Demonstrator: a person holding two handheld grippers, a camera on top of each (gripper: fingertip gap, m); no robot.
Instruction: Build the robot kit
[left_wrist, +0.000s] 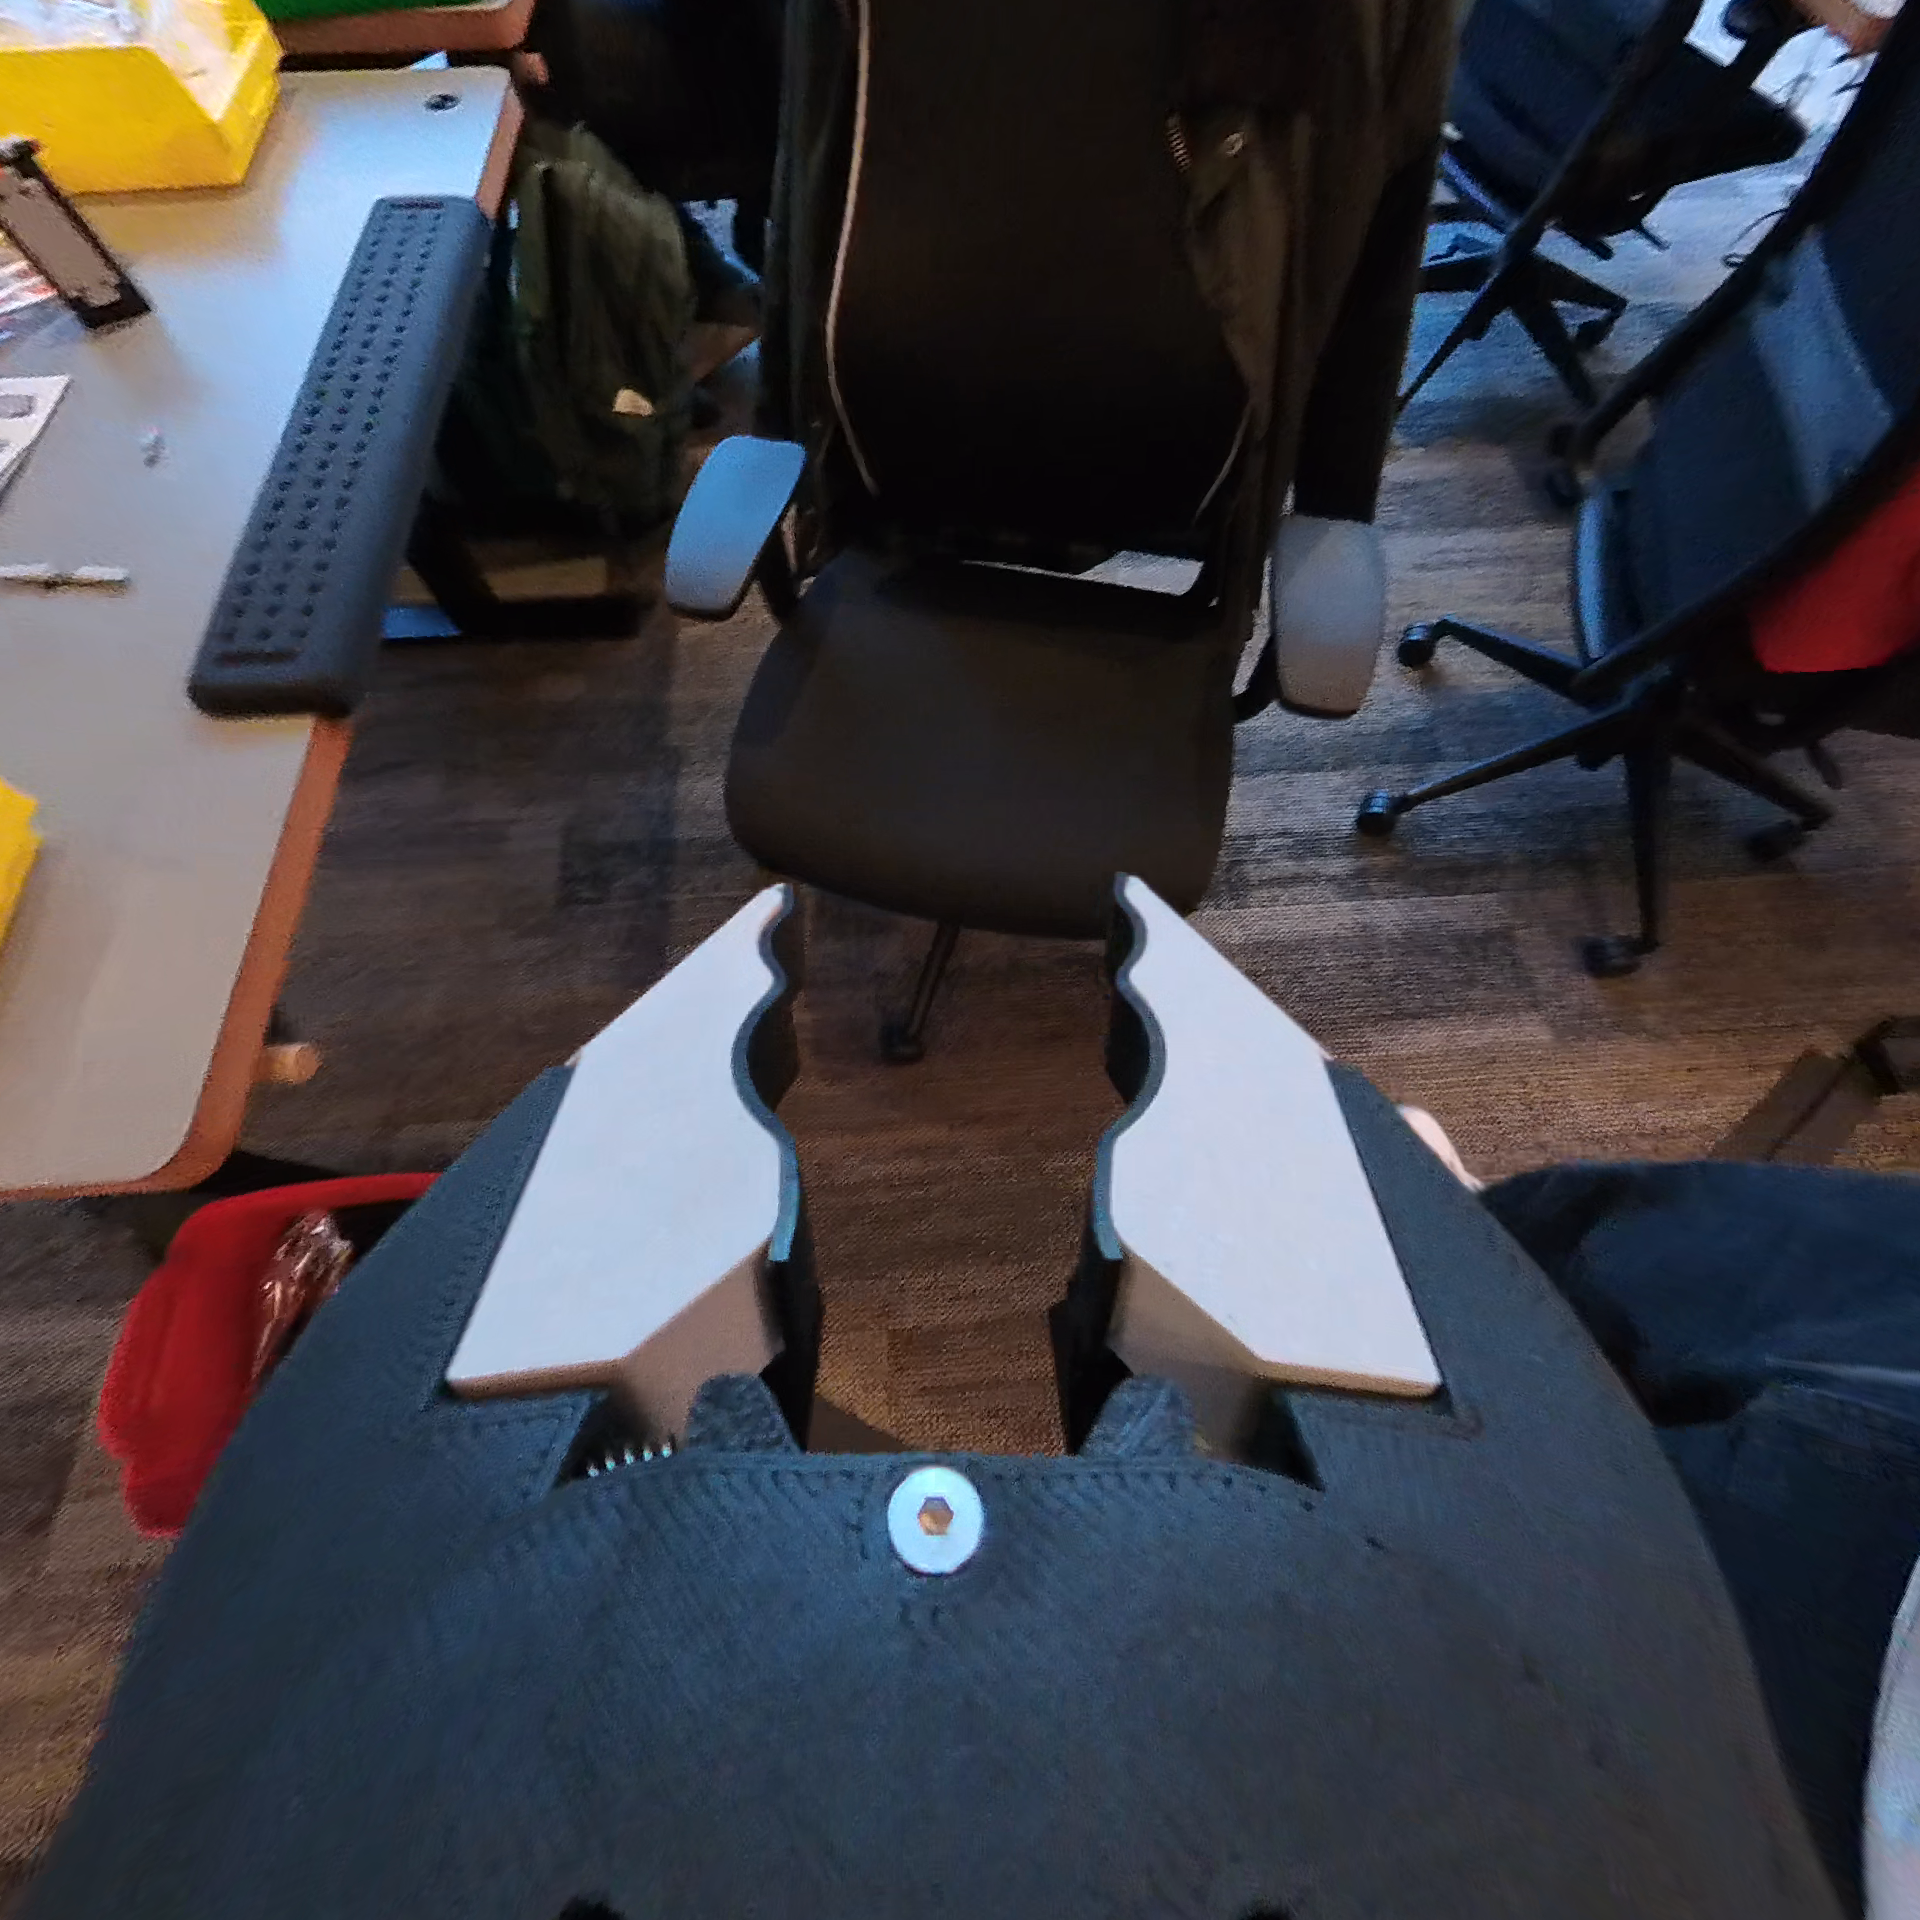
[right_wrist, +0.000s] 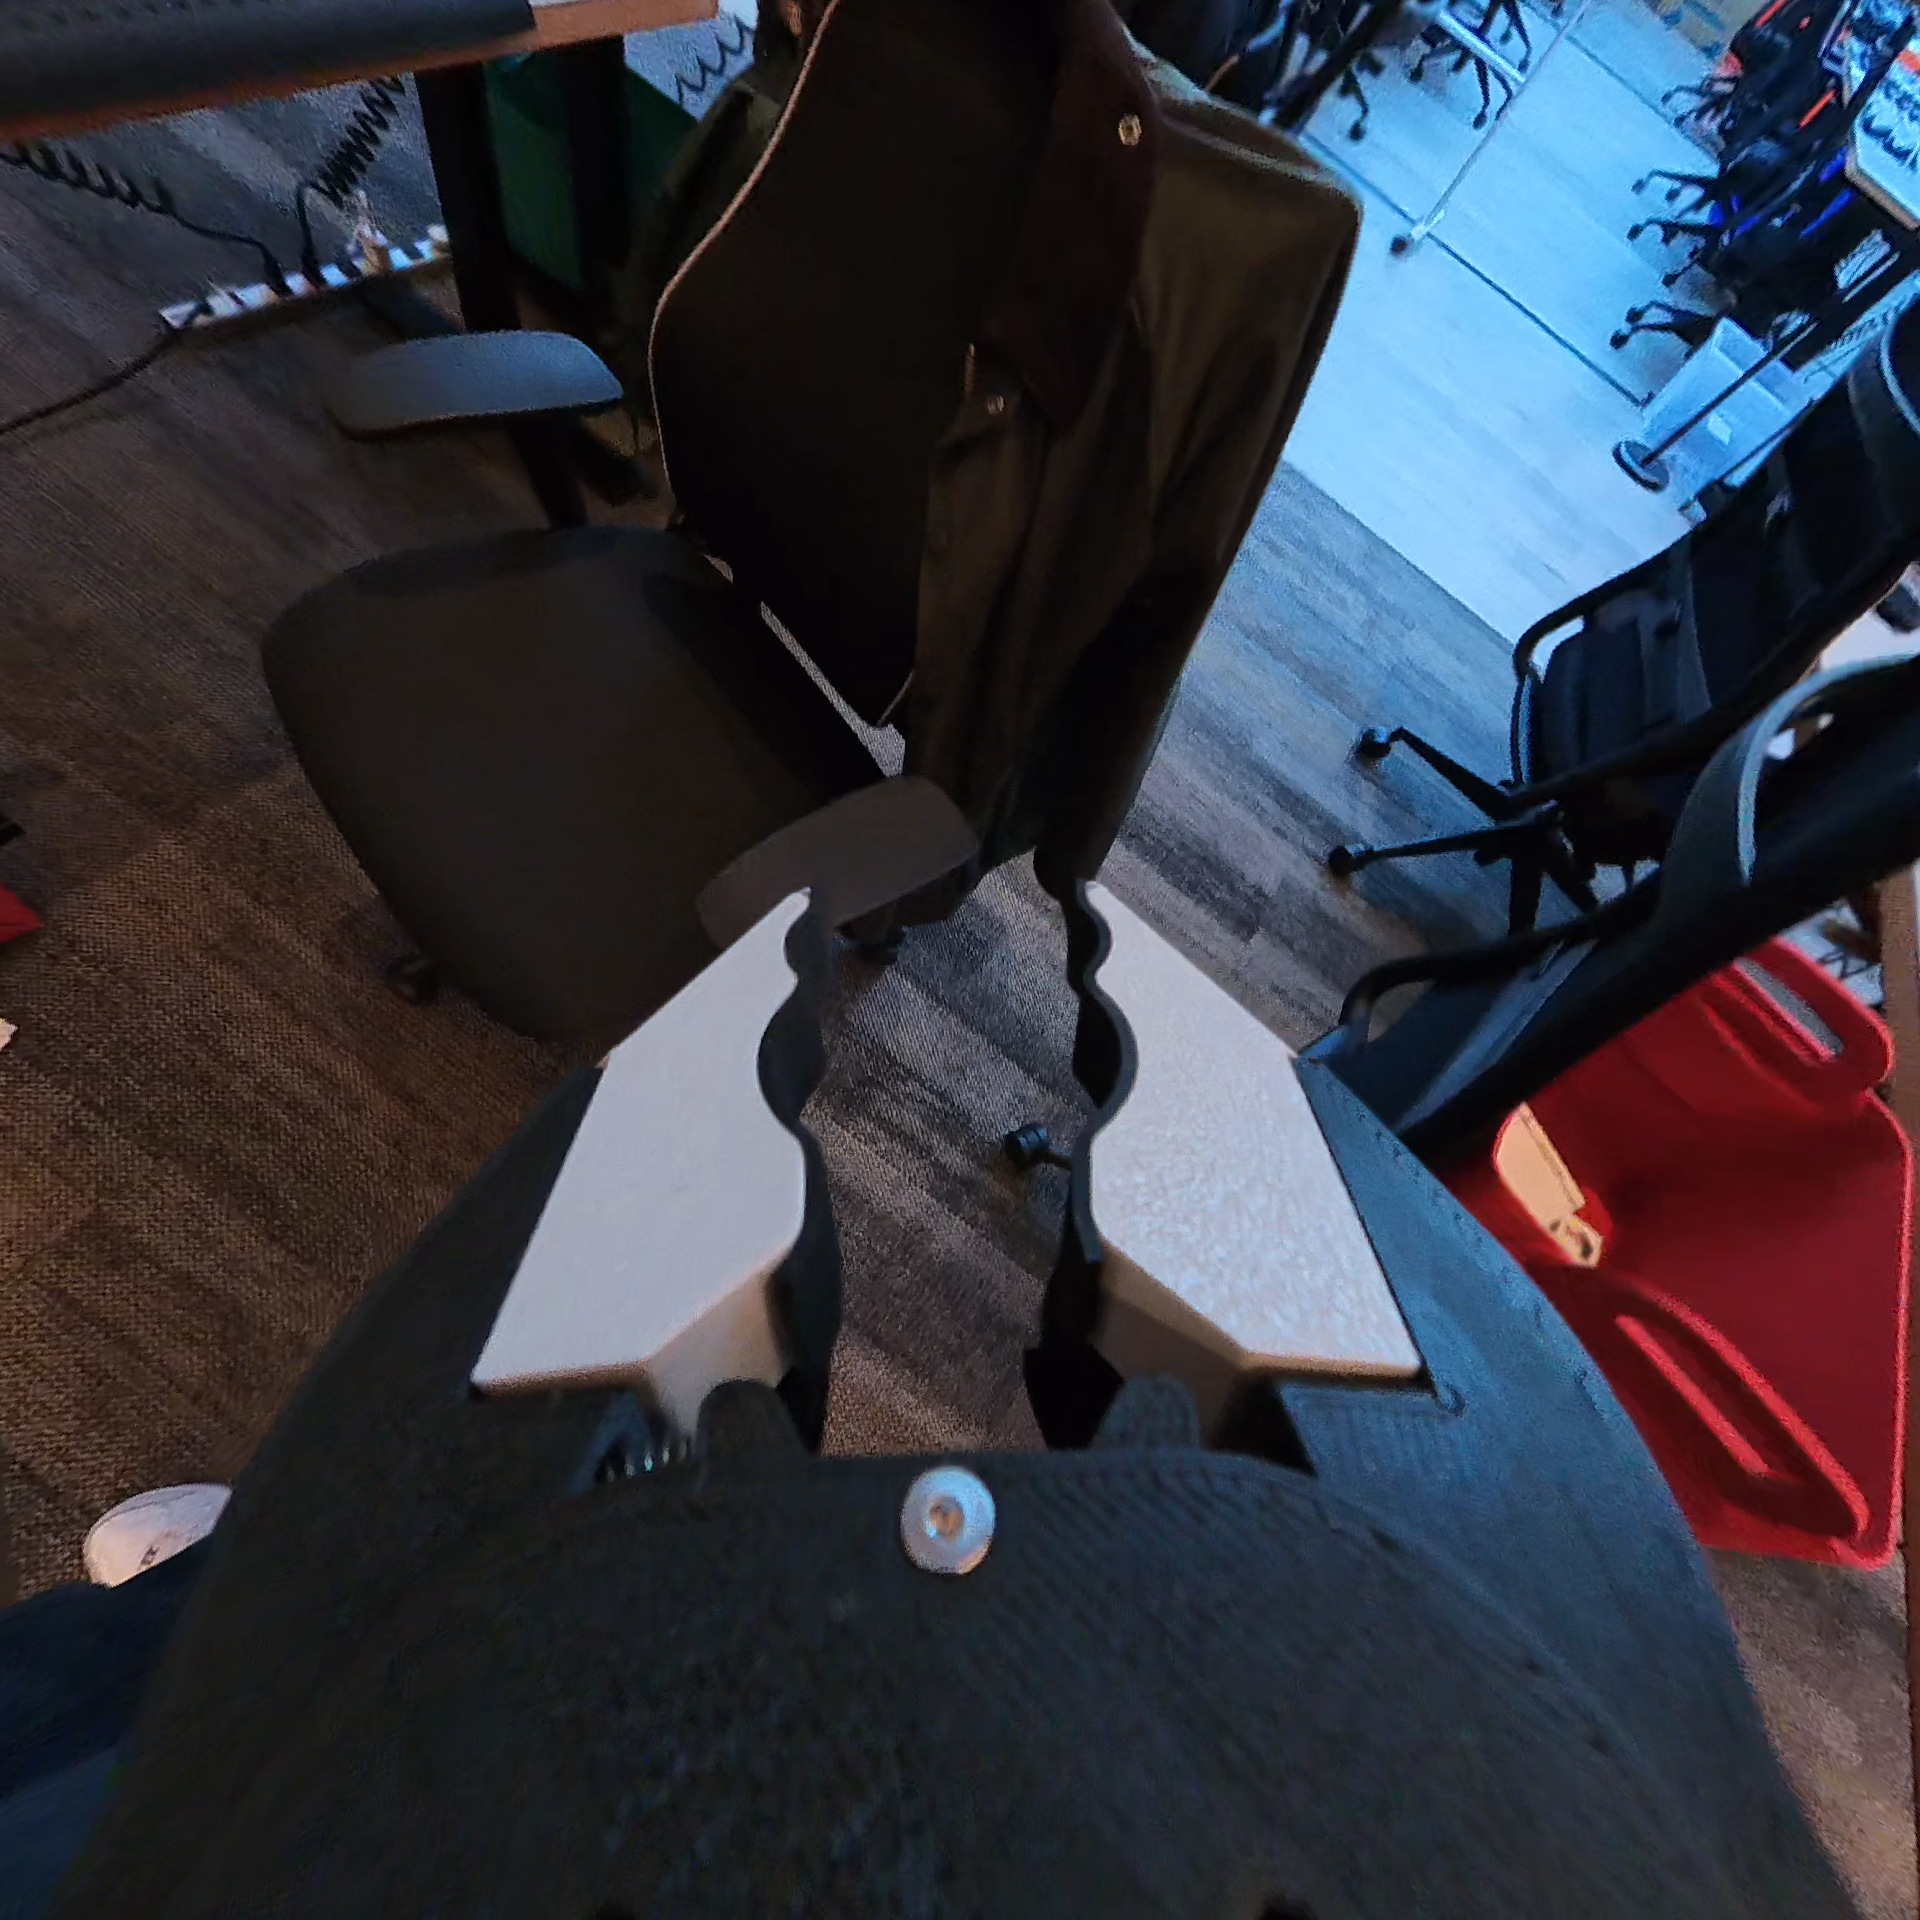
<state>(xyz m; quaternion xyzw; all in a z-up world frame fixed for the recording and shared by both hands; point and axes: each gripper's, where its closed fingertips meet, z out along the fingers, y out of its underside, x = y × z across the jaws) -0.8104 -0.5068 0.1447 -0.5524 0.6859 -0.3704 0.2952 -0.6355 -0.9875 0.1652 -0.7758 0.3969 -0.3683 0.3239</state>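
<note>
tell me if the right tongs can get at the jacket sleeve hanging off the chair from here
Probably yes. The right tongs are open and empty, and the dark jacket draped over the office chair hangs just beyond the tips. Only the chair's grey armrest sits close by, slightly to the left.

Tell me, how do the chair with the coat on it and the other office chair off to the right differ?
The near chair faces the camera; a dark coat hangs over its backrest. The far chair stands turned aside, with something red on its seat instead. The near chair's armrest pads are pale grey; the far chair's frame looks all black. Both stand on the carpet on castors.
</note>
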